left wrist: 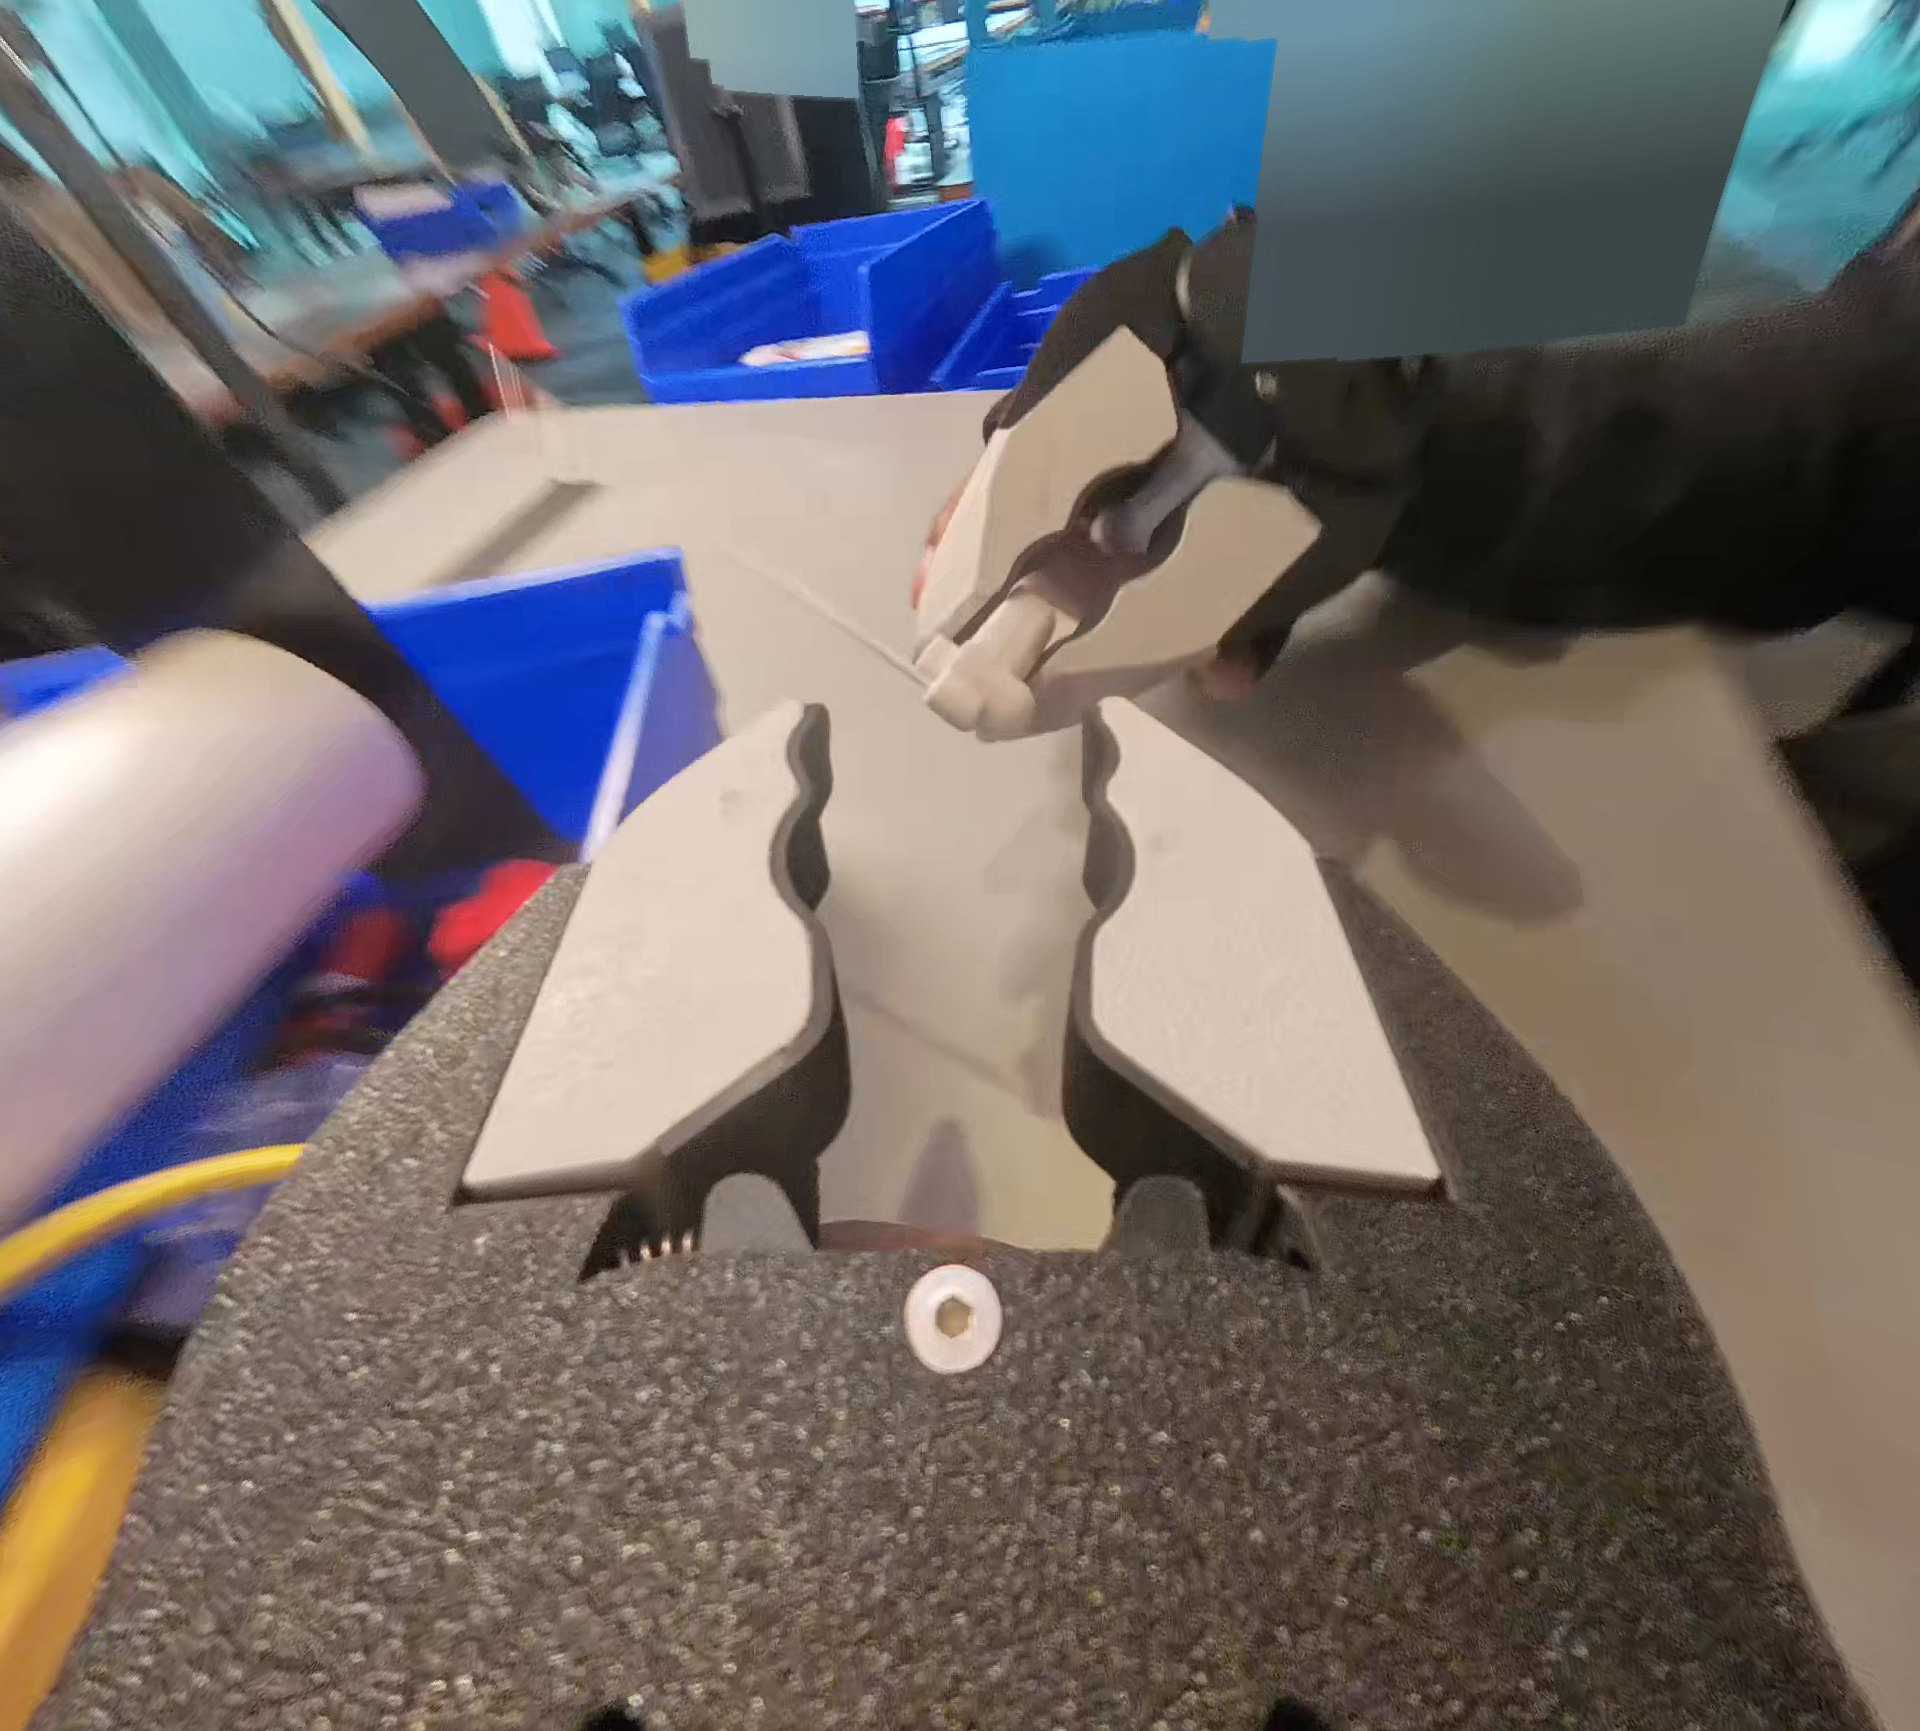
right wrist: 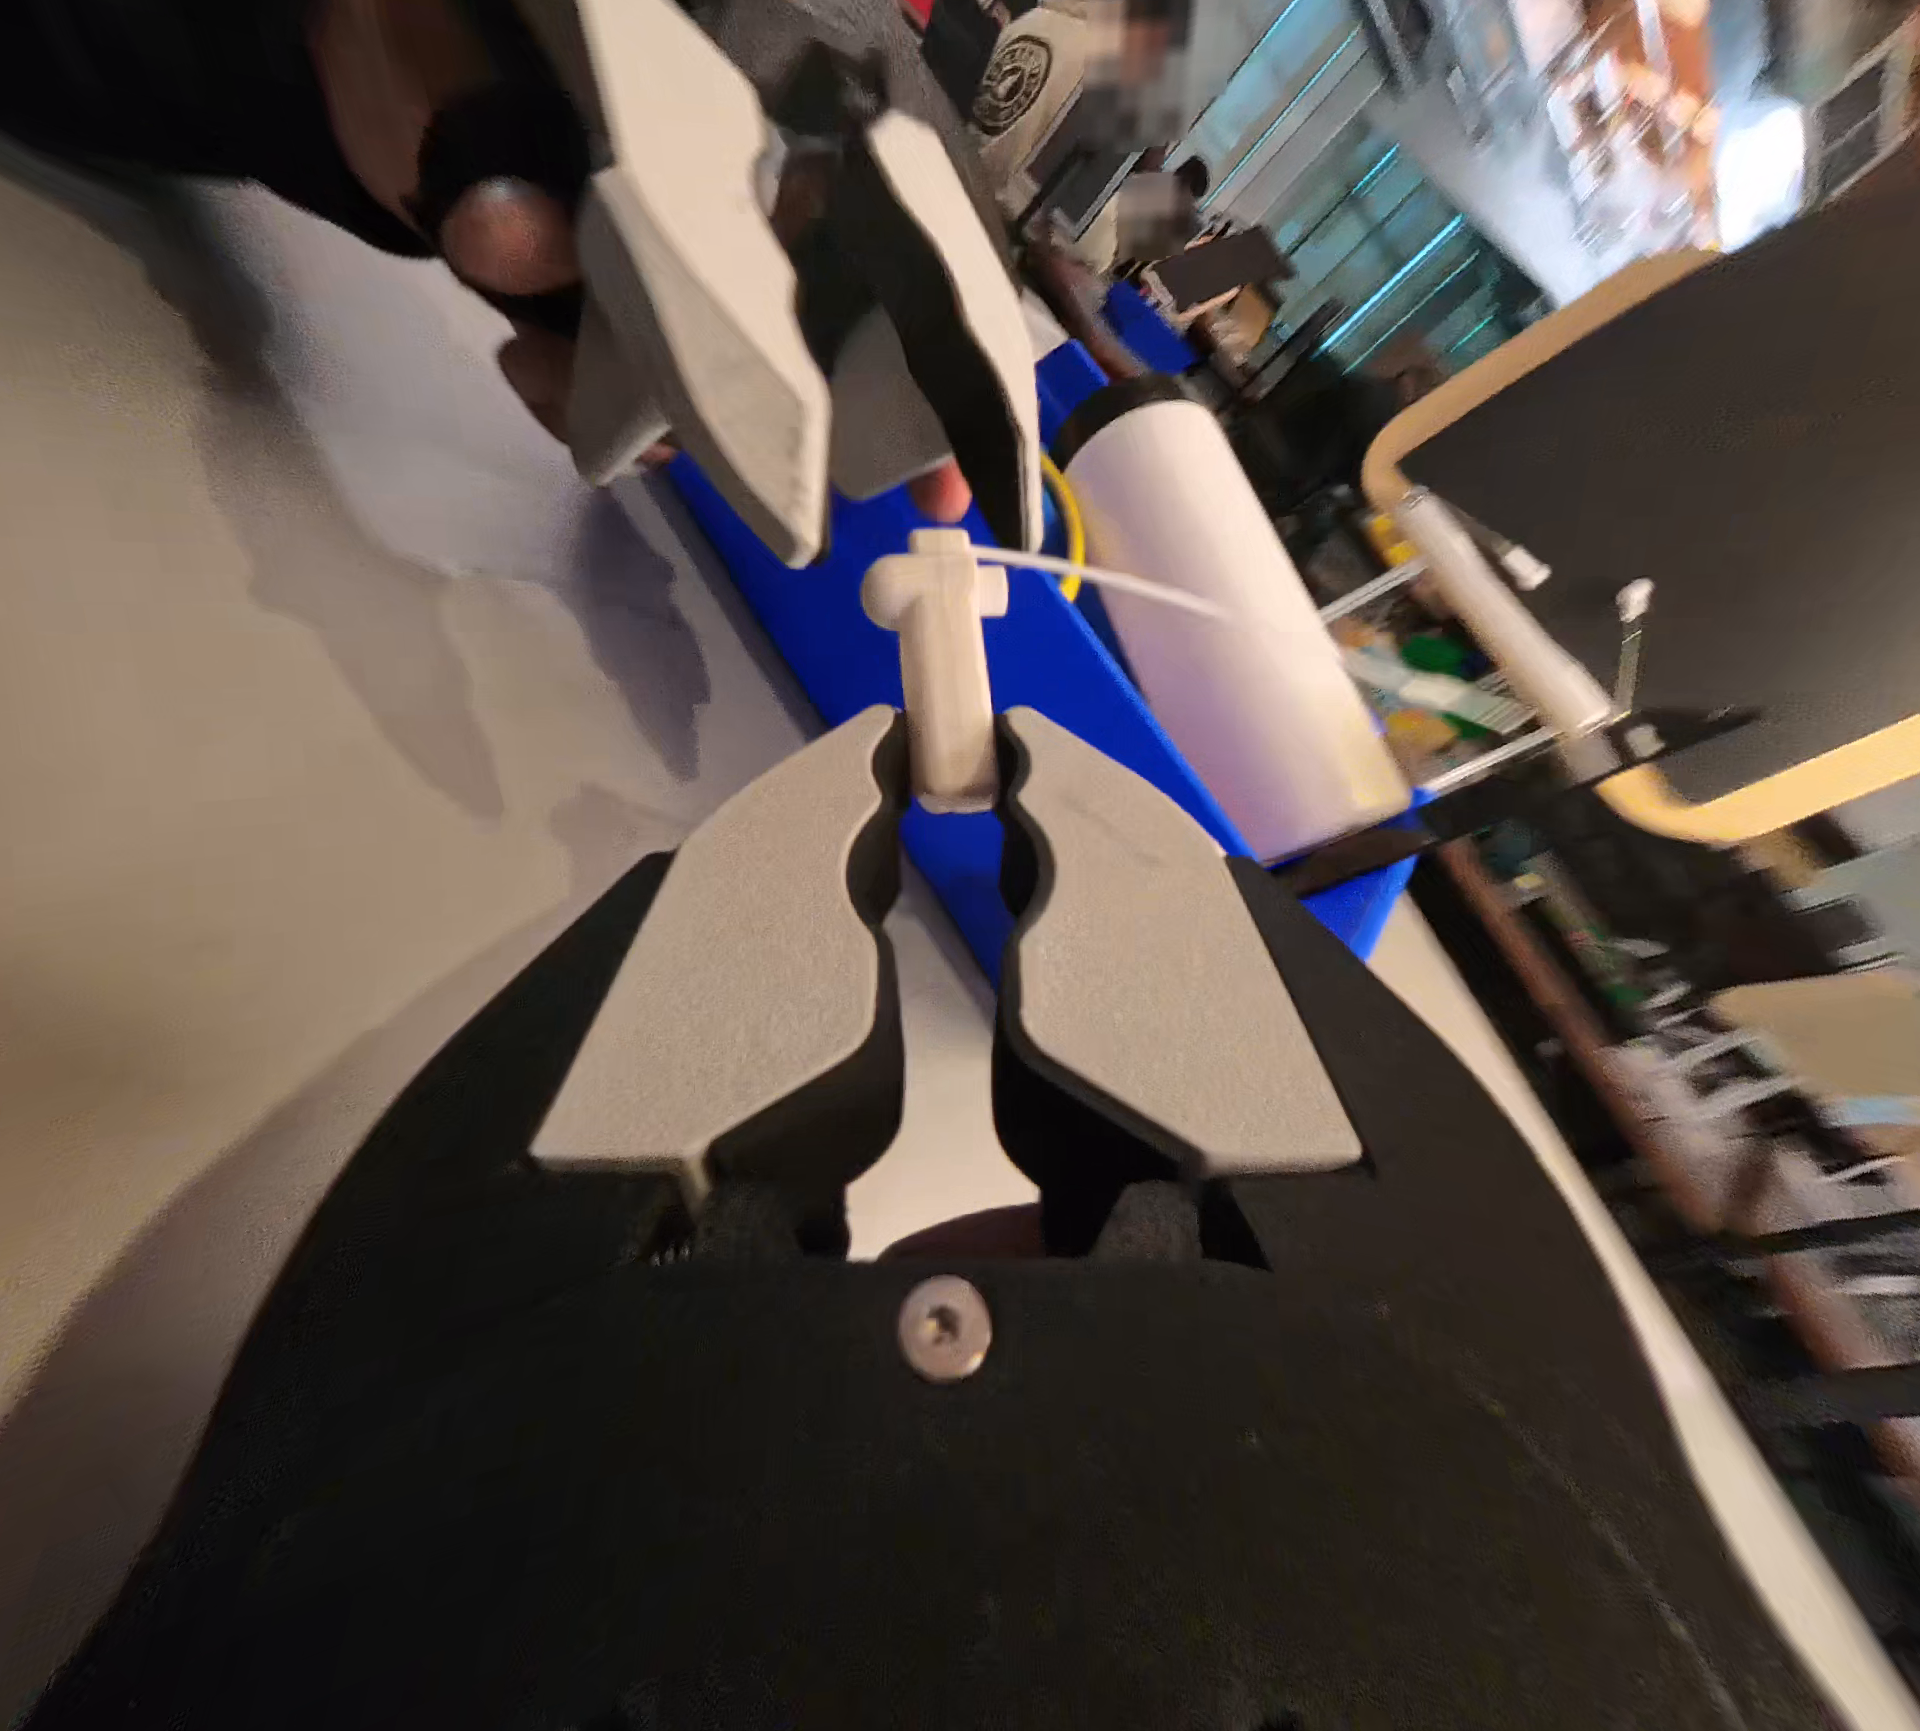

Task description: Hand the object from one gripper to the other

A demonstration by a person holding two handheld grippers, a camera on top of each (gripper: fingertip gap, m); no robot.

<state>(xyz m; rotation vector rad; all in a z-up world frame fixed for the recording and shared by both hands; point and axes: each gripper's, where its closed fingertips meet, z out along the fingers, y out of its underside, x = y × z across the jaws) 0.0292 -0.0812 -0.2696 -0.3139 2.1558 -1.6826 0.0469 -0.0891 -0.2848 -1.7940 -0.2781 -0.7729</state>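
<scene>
The object is a small white plastic piece with a T-shaped head [right wrist: 940, 611] and a thin white tail. My right gripper [right wrist: 948, 731] is shut on its stem, with the head sticking out past the fingertips. In the left wrist view the right gripper [left wrist: 997, 642] comes in from the upper right and holds the piece [left wrist: 982, 699] just beyond my left gripper's tips. My left gripper [left wrist: 954, 736] is open and empty. In the right wrist view the left gripper [right wrist: 914, 528] hangs open right over the head, its jaws on either side and not touching.
A grey table [left wrist: 1558, 1058] lies under both grippers. A blue bin [left wrist: 540, 673] stands at its left edge, with a white cylinder [right wrist: 1216, 632] and a yellow cable [left wrist: 104, 1214] beside it. More blue bins [left wrist: 810, 310] stand beyond the table. Gloved hands hold both grippers. Both grippers' tips are close together, under 4 cm apart.
</scene>
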